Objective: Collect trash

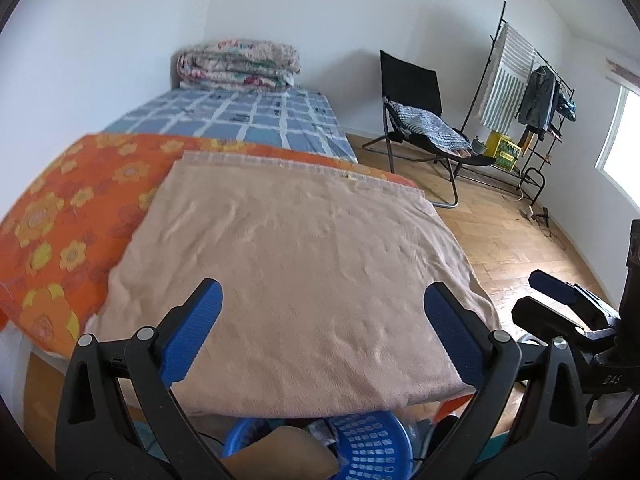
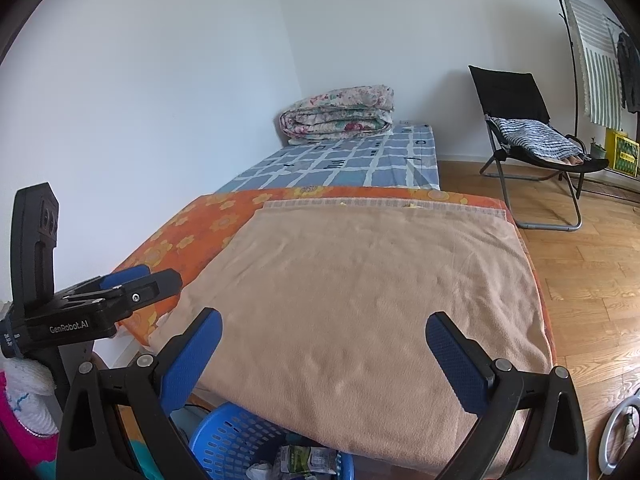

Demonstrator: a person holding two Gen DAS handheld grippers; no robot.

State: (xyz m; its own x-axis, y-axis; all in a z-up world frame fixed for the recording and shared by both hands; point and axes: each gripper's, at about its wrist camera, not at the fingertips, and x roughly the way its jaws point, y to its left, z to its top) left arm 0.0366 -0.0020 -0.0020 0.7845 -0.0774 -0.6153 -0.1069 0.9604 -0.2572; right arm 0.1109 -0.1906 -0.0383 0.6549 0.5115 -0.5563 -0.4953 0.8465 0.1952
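Left gripper (image 1: 322,336) and right gripper (image 2: 324,360): hovering over beige blanket (image 2: 360,300), jaws gaping wide, gripping nothing. Blue basket (image 2: 236,444): sitting below, holding crumpled wrappers (image 2: 308,460).

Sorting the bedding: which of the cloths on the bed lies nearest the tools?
The plain beige blanket, right ahead of both open tools; the orange flowered cover lies under it, the folded quilt far off.

Home bedroom: bed (image 1: 256,120), folded quilt (image 1: 239,65), clothes rack (image 1: 532,92).

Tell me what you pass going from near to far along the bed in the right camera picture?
Blue basket → tan blanket → orange flowered cover → blue checked sheet → folded flowery quilt.
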